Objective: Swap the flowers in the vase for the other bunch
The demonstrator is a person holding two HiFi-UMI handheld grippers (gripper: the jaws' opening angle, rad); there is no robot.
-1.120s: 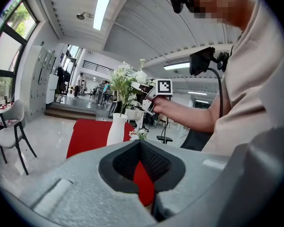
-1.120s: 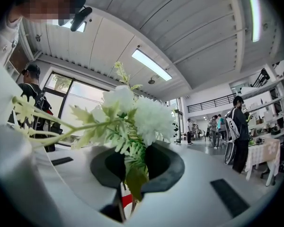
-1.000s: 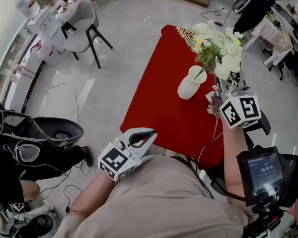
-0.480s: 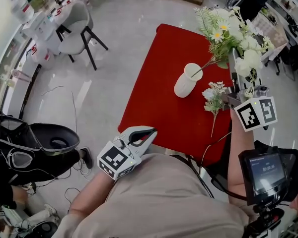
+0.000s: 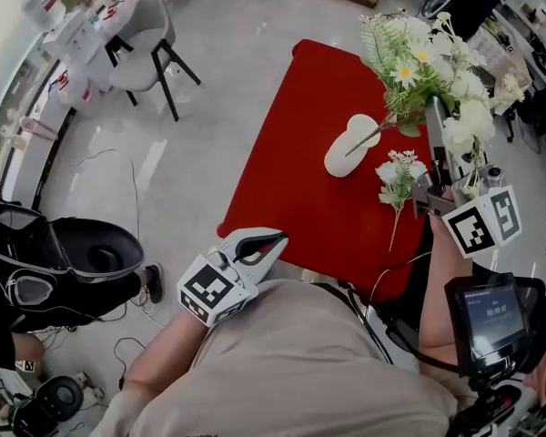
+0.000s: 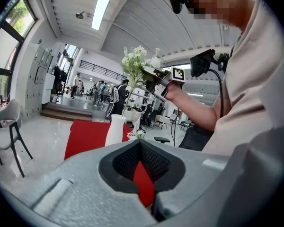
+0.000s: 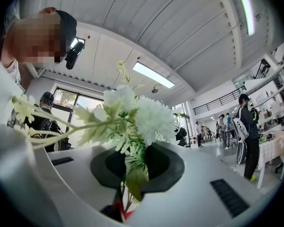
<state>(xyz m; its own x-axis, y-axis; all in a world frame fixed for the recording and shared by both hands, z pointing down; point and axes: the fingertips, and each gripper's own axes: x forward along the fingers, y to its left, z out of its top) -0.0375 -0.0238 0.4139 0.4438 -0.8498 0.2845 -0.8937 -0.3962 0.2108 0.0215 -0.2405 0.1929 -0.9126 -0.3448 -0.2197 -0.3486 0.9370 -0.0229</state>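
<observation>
A white vase stands on the red table. My right gripper is shut on the stems of a big bunch of white and green flowers, held up above the vase to its right. One long stem slants down to the vase's mouth. In the right gripper view the blooms rise from between the jaws. A smaller white bunch lies on the table beside the vase. My left gripper hangs shut and empty by the table's near edge, pointed at the vase.
A grey chair stands on the floor at the far left. A black device with a screen sits at my right side. Cables and dark gear lie on the floor at the left. More tables and people stand beyond the red table.
My right gripper has risen with the big bunch, drawing its stems up out of the vase. The left gripper has stayed where it was.
</observation>
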